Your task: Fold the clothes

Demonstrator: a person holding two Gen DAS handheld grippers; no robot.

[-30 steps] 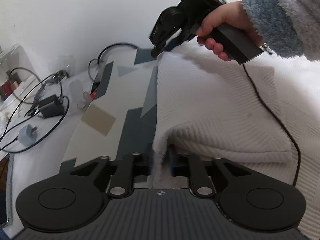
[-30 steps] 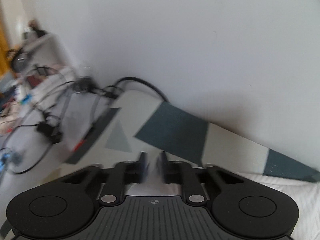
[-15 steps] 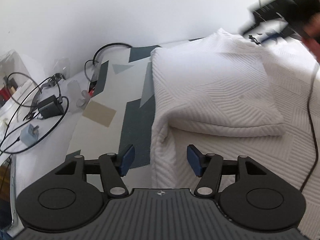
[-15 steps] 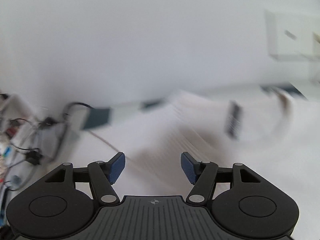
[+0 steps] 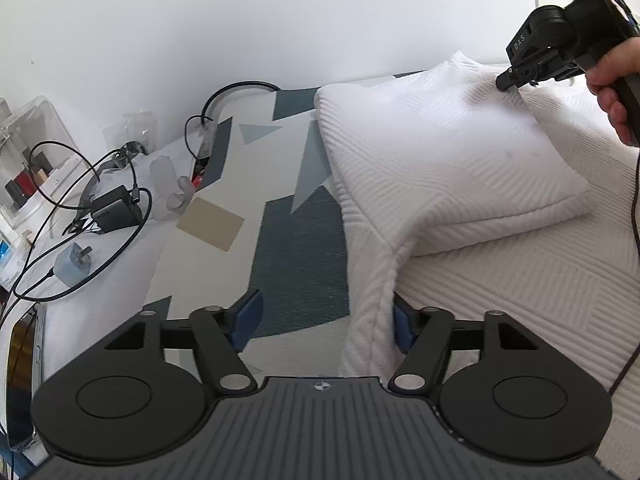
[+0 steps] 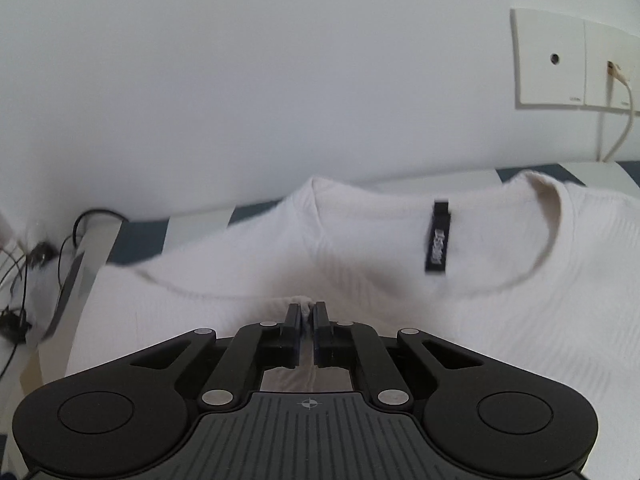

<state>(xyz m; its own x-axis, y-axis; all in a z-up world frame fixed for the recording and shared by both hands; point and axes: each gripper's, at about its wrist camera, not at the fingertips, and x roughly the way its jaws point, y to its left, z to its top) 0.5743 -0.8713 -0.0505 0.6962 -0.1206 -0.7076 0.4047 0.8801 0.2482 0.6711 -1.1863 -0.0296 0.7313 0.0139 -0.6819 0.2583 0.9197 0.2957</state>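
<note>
Right gripper has travelled rightward and just clamped onto the white sweater near its collar; left gripper has just spread, released, sweater's near-left edge between its jaws.

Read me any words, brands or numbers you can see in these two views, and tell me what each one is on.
"DAS": white letters on the black body of the right gripper, seen from the left wrist.
Black neck label inside the white sweater: pale print, too blurred to read.
Wall socket plates: tiny marks at the lower corners, too small to read.
</note>
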